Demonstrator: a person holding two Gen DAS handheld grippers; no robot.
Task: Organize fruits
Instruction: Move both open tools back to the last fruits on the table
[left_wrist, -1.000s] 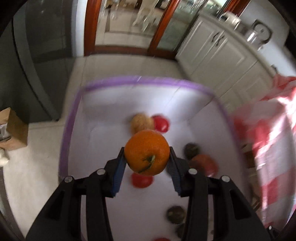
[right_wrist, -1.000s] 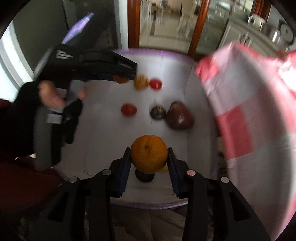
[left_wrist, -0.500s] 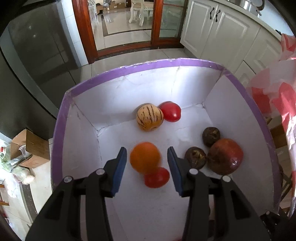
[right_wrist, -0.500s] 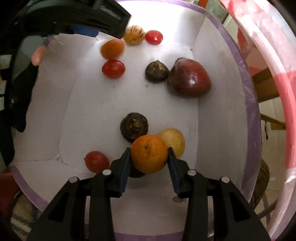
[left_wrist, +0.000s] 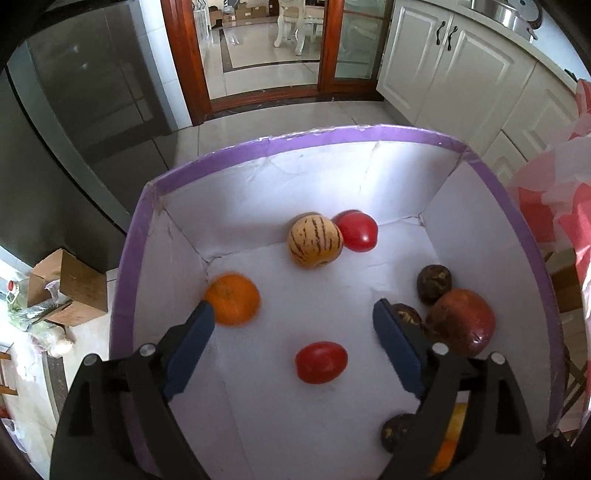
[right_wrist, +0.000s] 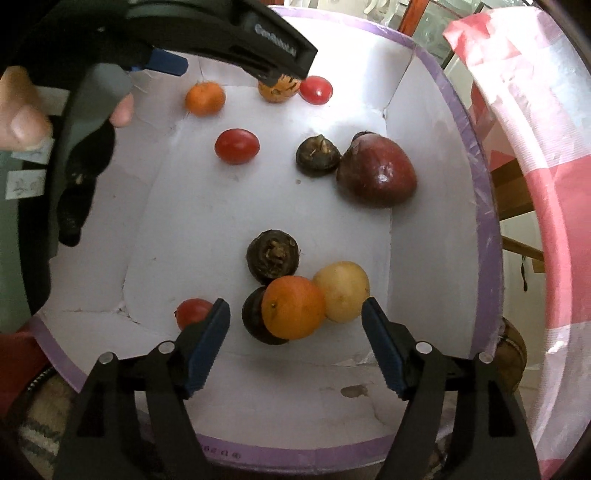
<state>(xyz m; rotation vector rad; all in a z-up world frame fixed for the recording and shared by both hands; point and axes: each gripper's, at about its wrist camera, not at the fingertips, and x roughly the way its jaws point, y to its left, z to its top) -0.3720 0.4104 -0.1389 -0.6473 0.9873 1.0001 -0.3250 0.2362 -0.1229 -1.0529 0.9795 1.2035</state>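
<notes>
Both grippers hang over the big white box (right_wrist: 436, 206) with the purple rim, and both have just been opening, so each one's jaws now stand wide apart with nothing pinched between them. Under the right gripper (right_wrist: 295, 345) an orange (right_wrist: 293, 308) sits on the box floor, between the two blue pads but not touching either. It leans on a yellow fruit (right_wrist: 343, 290) on one side and on two dark brown fruits (right_wrist: 273, 258) on the other. By the left gripper (left_wrist: 291, 347) a second orange (left_wrist: 232, 297) lies off to the left, next to the left blue pad and close to the box wall. It looks a bit blurry, so it may be rolling. A red tomato (left_wrist: 320, 362) lies right in the gap of the left gripper, lower down on the floor. I think both oranges are now dropped in. For the next fruit each gripper must lift straight up and out, and the box walls are close.
</notes>
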